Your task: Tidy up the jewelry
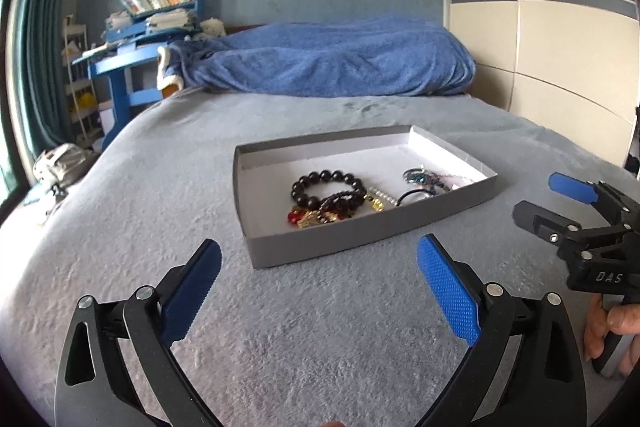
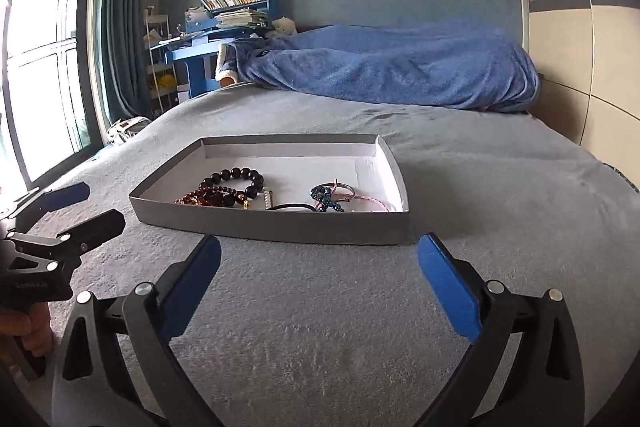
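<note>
A shallow grey box lid [image 1: 360, 235] [image 2: 276, 225] with a white inside lies on the grey bed cover. In it lie a black bead bracelet [image 1: 328, 185] [image 2: 236, 179], a dark red bead bracelet [image 1: 340, 205] [image 2: 208, 195], a gold and red charm [image 1: 306, 218], a pearl piece [image 1: 380, 195] [image 2: 267, 198], a black hair tie [image 1: 414, 194] [image 2: 290, 206], a teal beaded piece [image 1: 420, 177] [image 2: 325, 195] and a pink cord [image 2: 370, 202]. My left gripper [image 1: 320, 271] [image 2: 66, 205] is open and empty, short of the box. My right gripper [image 2: 320, 271] [image 1: 556, 197] is open and empty, also in front of the box.
A rumpled blue blanket [image 1: 328, 63] [image 2: 396, 67] lies across the far end of the bed. A blue desk with books [image 1: 136, 39] [image 2: 224, 27] stands at the back left, a wardrobe [image 1: 540, 27] to the right, a window [image 2: 40, 47] to the left.
</note>
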A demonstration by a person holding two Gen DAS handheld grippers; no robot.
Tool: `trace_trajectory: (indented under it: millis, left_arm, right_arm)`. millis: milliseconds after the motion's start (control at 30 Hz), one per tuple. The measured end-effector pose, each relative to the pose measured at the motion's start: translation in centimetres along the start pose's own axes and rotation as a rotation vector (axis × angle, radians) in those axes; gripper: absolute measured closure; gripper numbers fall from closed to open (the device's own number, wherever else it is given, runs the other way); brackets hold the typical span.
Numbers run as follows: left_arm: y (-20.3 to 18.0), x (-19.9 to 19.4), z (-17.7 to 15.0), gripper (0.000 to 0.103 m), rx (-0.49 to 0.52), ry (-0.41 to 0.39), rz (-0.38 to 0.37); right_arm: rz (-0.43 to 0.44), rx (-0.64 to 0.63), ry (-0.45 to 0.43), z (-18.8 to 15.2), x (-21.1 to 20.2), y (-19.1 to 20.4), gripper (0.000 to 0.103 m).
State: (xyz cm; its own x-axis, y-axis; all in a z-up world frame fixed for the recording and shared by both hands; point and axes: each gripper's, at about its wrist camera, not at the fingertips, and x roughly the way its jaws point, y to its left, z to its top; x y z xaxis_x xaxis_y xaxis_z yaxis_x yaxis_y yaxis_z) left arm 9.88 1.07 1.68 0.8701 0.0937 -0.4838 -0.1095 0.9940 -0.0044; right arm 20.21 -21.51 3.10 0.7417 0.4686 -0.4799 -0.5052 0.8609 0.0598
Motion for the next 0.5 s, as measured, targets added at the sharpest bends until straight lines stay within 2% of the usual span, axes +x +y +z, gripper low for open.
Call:
trace_trajectory:
  millis: [500]
  left_arm:
    - [0.23, 0.41, -0.11, 0.006, -0.014, 0.007, -0.013]
  right_arm:
    - [0.001, -0.004, 0.022, -0.06, 0.56, 0.03, 0.006]
